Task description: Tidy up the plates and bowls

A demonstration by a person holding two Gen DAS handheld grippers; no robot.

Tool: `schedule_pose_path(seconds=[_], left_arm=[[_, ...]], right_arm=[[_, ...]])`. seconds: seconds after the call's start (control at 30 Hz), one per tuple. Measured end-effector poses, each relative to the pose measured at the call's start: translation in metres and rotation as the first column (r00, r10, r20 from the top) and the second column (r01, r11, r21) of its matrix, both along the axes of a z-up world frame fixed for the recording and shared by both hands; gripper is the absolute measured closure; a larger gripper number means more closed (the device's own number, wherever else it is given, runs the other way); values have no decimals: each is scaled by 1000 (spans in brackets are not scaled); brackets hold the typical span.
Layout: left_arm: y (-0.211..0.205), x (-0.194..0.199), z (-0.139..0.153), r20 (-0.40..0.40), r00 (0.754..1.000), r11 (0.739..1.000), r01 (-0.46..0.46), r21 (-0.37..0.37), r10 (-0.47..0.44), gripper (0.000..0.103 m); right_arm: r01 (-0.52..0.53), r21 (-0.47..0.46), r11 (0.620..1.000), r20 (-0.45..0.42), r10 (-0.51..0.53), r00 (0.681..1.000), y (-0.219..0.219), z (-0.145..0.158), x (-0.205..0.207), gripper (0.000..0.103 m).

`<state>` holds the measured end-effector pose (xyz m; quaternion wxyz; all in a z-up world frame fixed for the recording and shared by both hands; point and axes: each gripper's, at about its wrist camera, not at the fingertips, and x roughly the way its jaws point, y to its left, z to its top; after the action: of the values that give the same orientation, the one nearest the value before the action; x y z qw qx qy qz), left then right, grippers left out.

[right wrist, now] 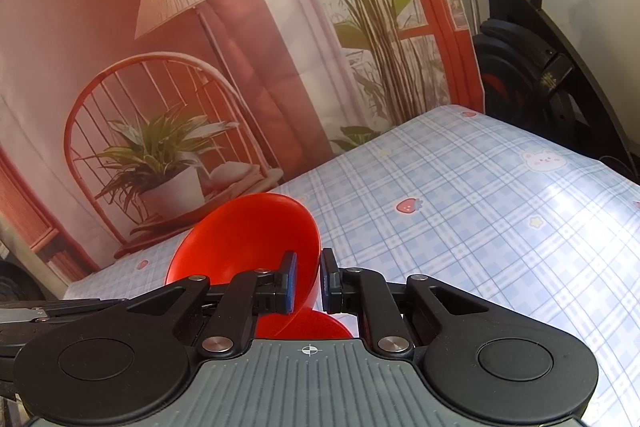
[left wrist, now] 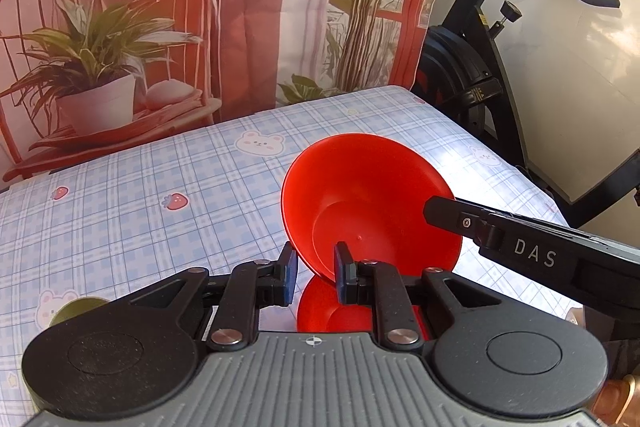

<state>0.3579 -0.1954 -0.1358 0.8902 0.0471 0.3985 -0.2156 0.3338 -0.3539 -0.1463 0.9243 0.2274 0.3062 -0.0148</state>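
Left wrist view looks over a table [left wrist: 168,167] covered in a pale blue checked cloth printed with bears and strawberries, and behind it hangs a printed backdrop [left wrist: 160,7] of a red chair, potted plants and a window; a black exercise bike [left wrist: 476,75] stands past the table's far right corner. Next in size is the red bowl [left wrist: 368,203], lifted clear of the cloth and tipped on edge so that its hollow faces the camera. The left gripper [left wrist: 316,273] has its jaws drawn narrow on the bowl's lower rim, one blue pad on the outside and one inside. The right gripper [left wrist: 440,213] reaches in from the right and meets the bowl's opposite rim. Right wrist view shows that gripper [right wrist: 309,281] pinched narrow on the rim of the same bowl [right wrist: 248,239], wall between its pads. Directly below the tilted bowl lies a second red dish [left wrist: 332,311], mostly hidden. An olive-green round object [left wrist: 76,309] peeks out at the lower left.
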Motion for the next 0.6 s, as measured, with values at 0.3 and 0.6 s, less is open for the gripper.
schedule_pose_path(seconds=[0.3, 0.6], left_arm=[[4, -13, -3, -18, 1000, 1000, 1, 3, -1, 83], [6, -23, -10, -46, 999, 1000, 7, 14, -6, 83]], right_arm=[[-19, -8, 1000, -22, 19, 1000, 6, -3, -14, 90], [-28, -9, 1000, -50, 27, 998, 8, -12, -22, 88]])
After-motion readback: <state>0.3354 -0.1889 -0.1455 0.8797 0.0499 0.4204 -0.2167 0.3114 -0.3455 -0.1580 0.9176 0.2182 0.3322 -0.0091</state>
